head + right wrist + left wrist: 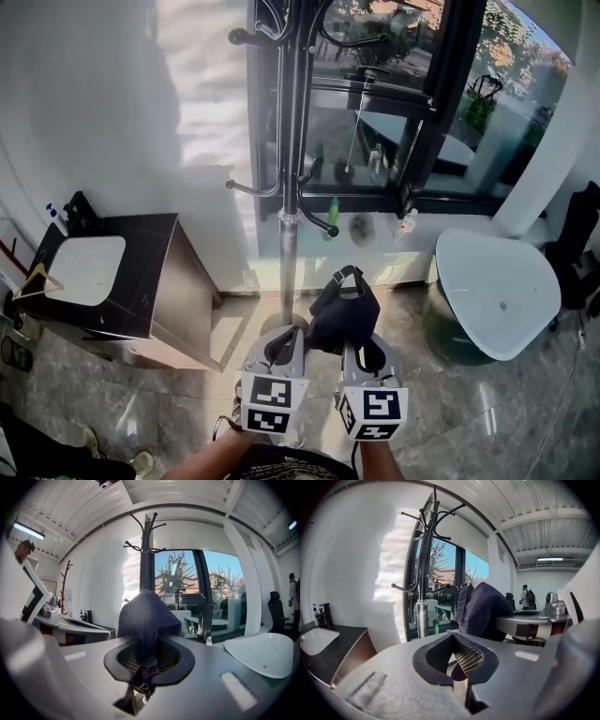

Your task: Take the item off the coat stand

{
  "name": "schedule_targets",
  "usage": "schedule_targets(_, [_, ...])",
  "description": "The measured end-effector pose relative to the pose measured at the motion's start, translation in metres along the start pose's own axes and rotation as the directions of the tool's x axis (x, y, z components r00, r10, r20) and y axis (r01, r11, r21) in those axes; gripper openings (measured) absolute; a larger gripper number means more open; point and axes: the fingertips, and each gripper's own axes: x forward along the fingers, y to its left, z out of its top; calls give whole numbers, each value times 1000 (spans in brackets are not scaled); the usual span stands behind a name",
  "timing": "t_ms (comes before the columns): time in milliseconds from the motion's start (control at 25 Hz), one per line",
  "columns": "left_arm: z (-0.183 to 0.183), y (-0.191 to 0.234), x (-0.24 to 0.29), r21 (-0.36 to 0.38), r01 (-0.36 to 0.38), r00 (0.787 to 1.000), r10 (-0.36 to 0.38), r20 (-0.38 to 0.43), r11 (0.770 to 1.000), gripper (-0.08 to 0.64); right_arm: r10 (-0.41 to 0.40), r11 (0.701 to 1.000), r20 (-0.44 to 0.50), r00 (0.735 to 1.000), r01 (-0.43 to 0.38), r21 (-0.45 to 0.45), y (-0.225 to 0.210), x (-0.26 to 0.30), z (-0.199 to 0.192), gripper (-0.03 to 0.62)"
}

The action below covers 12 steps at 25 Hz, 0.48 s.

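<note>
A black coat stand [289, 187] rises in front of the window, and its hooks show bare in the head view. The item, a dark navy cap [345, 314], hangs free of the stand, low and just right of the pole. My right gripper [361, 352] is shut on the cap's fabric [145, 616], which bulges up above the jaws and hides the pads. My left gripper [284, 349] sits close beside it on the left, shut, with nothing between its ribbed pads [466, 656]. In the left gripper view the cap [485, 609] is right of the stand [423, 573].
A dark cabinet with a white basin [94, 272] stands at the left wall. A white rounded table [497, 291] is at the right, with a black chair [577, 244] beyond it. The black-framed window [394, 112] fills the back. A person [527, 597] stands far off.
</note>
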Motion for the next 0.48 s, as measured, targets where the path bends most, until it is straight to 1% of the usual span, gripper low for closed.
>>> schedule_targets(120, [2, -2, 1, 1, 5, 1000, -5, 0, 1000, 2, -6, 1000, -4, 1000, 6, -1, -2, -2, 0, 41])
schedule_targets(480, [2, -4, 0, 18, 8, 1000, -8, -3, 1000, 2, 8, 1000, 2, 1000, -8, -4, 2, 1, -1, 41])
